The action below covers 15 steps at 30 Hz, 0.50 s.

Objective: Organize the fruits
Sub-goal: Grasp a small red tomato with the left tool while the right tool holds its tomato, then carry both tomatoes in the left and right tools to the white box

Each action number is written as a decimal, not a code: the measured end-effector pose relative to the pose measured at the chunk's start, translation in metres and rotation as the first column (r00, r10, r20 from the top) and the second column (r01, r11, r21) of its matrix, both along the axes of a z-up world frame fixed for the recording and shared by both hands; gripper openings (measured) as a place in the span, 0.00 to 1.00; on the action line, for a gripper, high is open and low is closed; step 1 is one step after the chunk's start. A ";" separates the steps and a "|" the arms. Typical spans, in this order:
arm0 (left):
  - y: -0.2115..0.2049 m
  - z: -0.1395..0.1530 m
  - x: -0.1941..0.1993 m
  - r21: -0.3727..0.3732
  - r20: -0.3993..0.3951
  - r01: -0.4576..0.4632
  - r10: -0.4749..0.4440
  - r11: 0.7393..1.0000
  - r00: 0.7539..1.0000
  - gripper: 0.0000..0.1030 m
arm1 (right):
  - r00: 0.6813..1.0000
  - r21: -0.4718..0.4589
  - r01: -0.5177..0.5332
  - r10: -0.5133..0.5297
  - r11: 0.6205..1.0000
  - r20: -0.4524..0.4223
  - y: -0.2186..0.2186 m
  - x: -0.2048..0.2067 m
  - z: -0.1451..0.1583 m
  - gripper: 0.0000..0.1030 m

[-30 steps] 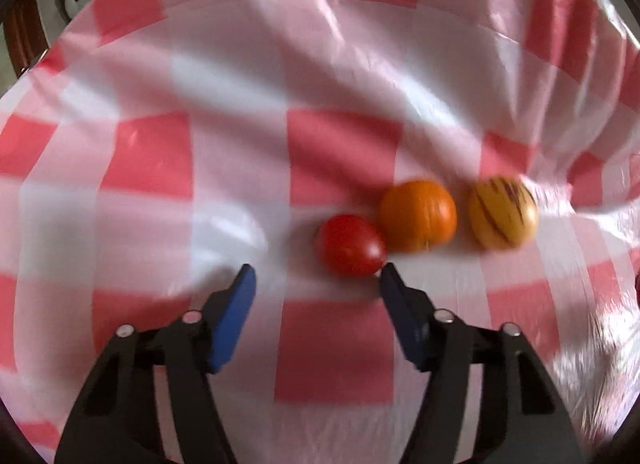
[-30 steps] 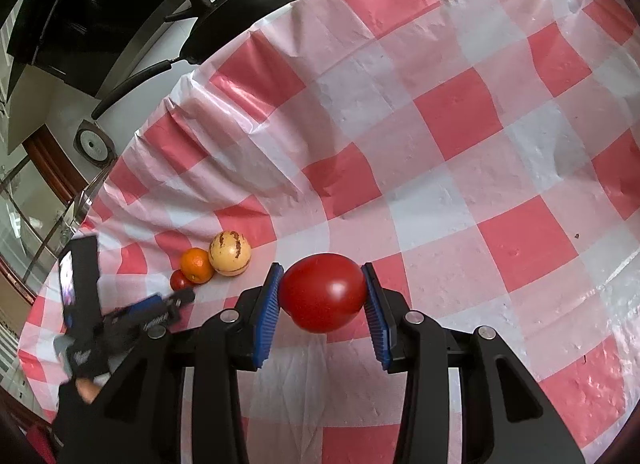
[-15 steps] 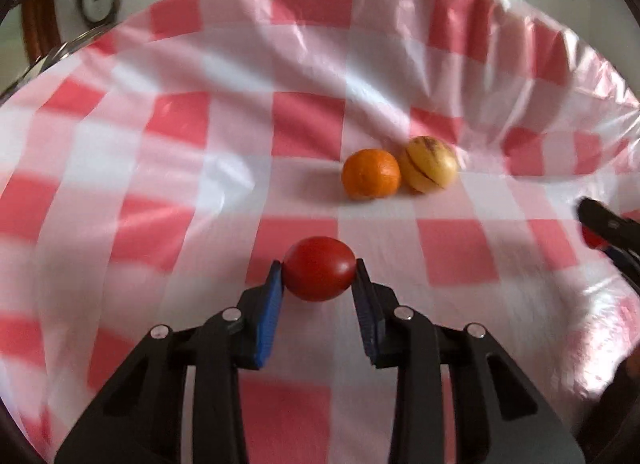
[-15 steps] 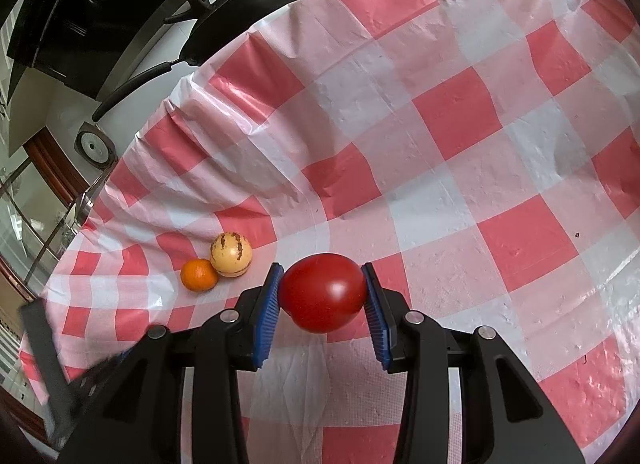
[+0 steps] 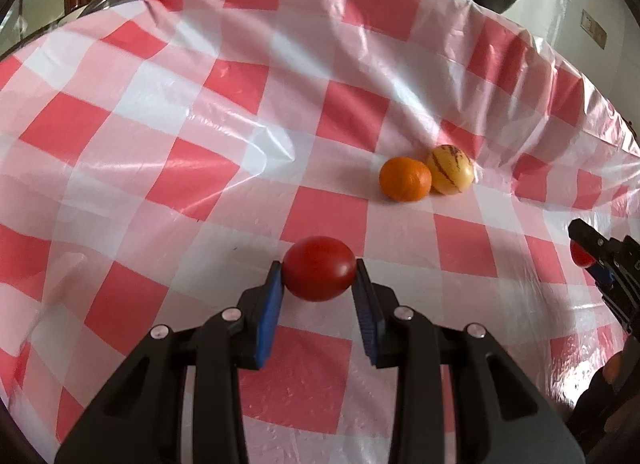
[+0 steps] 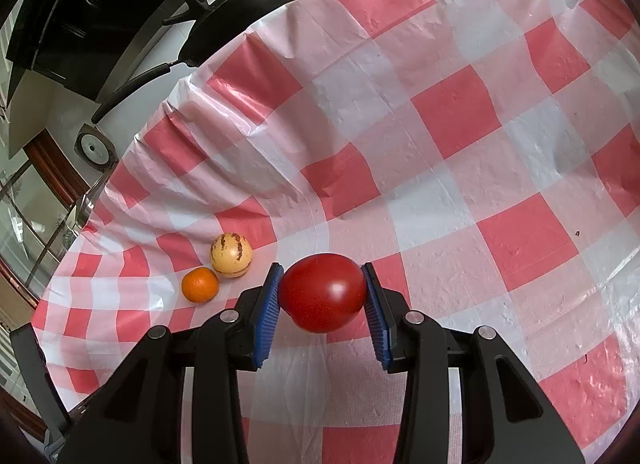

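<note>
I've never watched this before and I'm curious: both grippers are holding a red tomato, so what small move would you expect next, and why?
Probably the left gripper carries its small tomato toward the right gripper, which grips a larger tomato. The orange and striped yellow fruit already touch as a pair on the tablecloth, so the tomatoes likely get grouped apart.

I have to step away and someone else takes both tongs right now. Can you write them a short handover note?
Left tongs: shut on the small tomato, held over the checked tablecloth.
Right tongs: shut on the large tomato, also off the cloth.
On the cloth: the orange and the striped yellow fruit, touching each other near the far edge.
Done: both tomatoes picked up.
Left: set the two tomatoes down, probably together; no container is in view.
</note>
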<state>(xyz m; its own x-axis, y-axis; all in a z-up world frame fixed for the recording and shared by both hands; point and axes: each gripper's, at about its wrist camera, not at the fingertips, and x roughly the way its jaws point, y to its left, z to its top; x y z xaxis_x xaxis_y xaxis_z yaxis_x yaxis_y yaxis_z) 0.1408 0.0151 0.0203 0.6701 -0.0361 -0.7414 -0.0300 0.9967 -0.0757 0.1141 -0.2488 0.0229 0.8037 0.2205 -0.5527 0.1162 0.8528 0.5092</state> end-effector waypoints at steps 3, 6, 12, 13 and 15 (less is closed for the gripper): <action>0.003 -0.001 -0.003 0.002 -0.006 -0.013 0.013 1.000 1.000 0.34 | 1.000 0.000 0.001 -0.001 1.000 -0.001 0.000 0.000 0.000 0.39; 0.006 -0.001 -0.010 0.012 -0.009 -0.026 0.027 1.000 1.000 0.34 | 1.000 -0.002 0.004 -0.004 1.000 -0.003 0.000 0.000 0.000 0.39; 0.016 0.002 -0.033 0.022 -0.016 -0.055 0.056 0.998 0.998 0.34 | 1.000 -0.007 0.004 -0.004 1.000 -0.027 0.001 0.003 -0.002 0.39; 0.018 0.004 -0.038 0.019 -0.013 -0.060 0.060 0.998 0.998 0.34 | 1.000 -0.007 0.005 -0.005 1.000 -0.029 0.001 0.004 -0.002 0.39; 0.023 0.010 -0.055 0.008 -0.005 -0.072 0.072 0.997 0.997 0.34 | 0.999 -0.005 0.003 -0.003 1.000 -0.035 0.001 0.005 -0.003 0.39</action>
